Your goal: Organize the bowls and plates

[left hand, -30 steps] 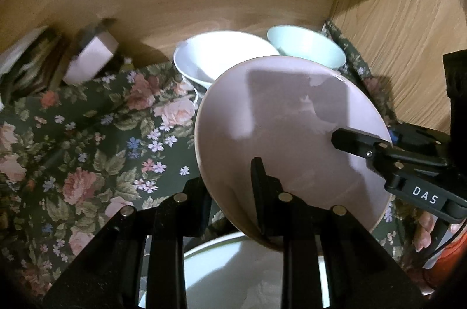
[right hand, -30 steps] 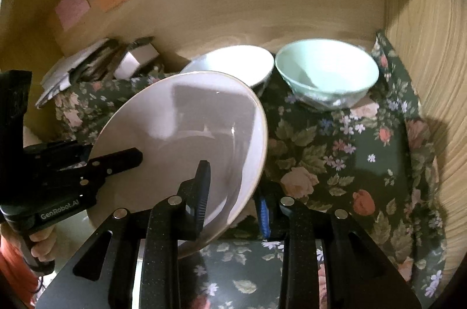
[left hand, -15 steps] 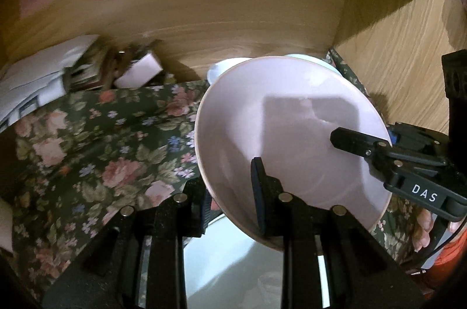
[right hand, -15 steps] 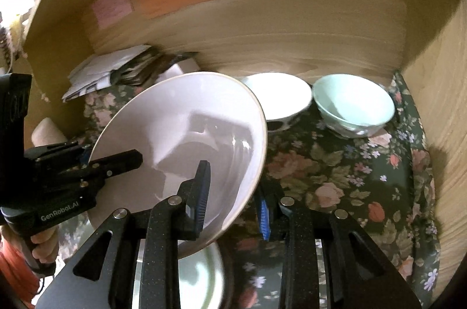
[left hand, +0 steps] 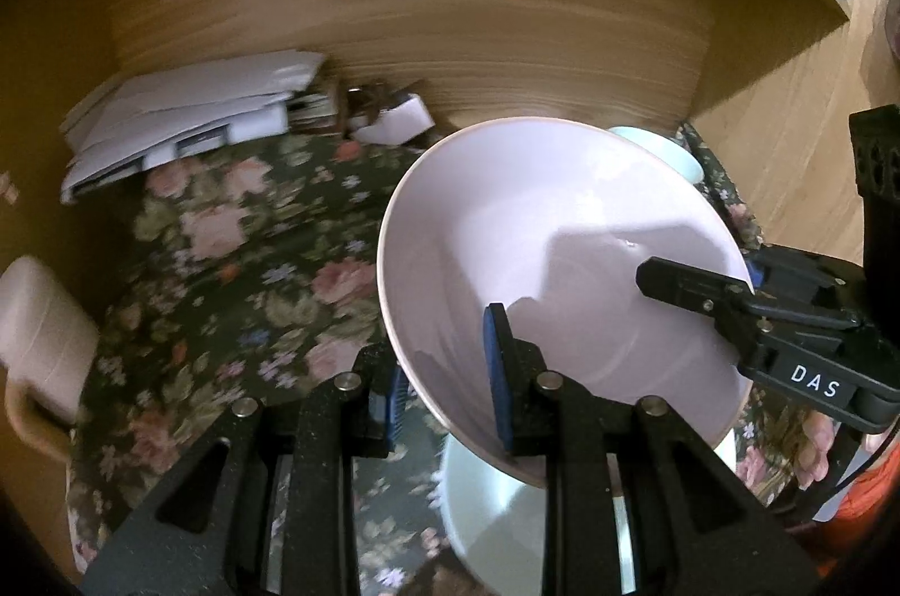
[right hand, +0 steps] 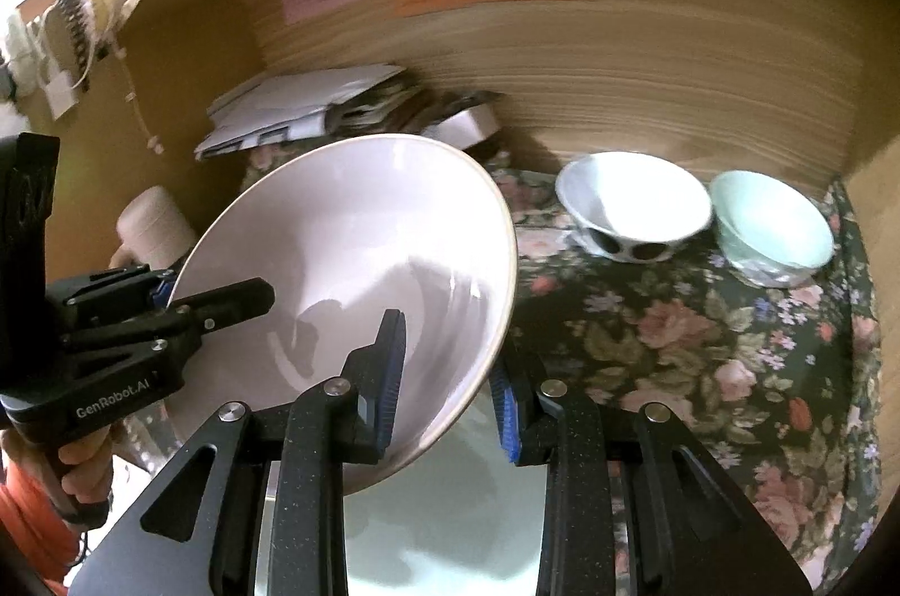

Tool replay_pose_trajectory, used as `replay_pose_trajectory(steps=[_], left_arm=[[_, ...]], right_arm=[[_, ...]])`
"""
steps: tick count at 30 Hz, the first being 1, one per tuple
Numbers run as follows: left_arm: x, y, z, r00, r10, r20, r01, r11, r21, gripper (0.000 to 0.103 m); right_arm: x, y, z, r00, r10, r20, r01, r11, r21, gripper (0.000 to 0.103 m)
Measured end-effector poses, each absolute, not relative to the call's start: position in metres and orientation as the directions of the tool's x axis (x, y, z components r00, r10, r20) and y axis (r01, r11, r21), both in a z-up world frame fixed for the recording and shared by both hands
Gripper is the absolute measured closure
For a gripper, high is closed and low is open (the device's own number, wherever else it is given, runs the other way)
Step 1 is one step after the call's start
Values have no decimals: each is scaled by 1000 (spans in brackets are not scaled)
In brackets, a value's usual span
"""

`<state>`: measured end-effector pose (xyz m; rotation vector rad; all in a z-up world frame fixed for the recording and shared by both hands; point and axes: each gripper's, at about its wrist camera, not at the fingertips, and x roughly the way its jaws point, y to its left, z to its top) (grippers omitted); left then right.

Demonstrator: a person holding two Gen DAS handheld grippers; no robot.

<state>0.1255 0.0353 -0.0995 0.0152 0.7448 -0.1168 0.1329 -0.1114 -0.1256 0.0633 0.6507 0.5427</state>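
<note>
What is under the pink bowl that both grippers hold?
Under the pink bowl lies a pale plate on the floral cloth. Only part of the plate shows; the bowl and fingers cover the rest.

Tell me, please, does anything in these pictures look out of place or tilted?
The pale pink bowl is steeply tilted, held at opposite rim edges by the left gripper and right gripper above a white plate. The white bowl and mint bowl stand upright on the floral cloth.
</note>
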Motion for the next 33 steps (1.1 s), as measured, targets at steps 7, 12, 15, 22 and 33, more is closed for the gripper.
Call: replay_pose_trajectory(steps=[7, 12, 15, 22, 33], left_arm=[[103, 62, -104, 741, -60, -669, 43, 998, -42, 78], [89, 86, -108, 739, -30, -673, -10, 998, -55, 78], [84, 99, -108, 736, -15, -676, -37, 997, -62, 78], [68, 126, -116, 731, 27, -682, -108, 991, -77, 78], [64, 156, -143, 697, 38, -716, -172, 978, -115, 78]], right_arm=[[128, -77, -126, 626, 536, -567, -523, 827, 205, 77], [127, -55, -129, 593, 559, -579, -561, 803, 201, 77], [128, -41, -131, 570, 571, -591, -585, 787, 196, 77], [131, -10, -138, 507, 588, -631, -639, 747, 183, 77], [145, 30, -156, 429, 547, -719, -688, 713, 132, 77]])
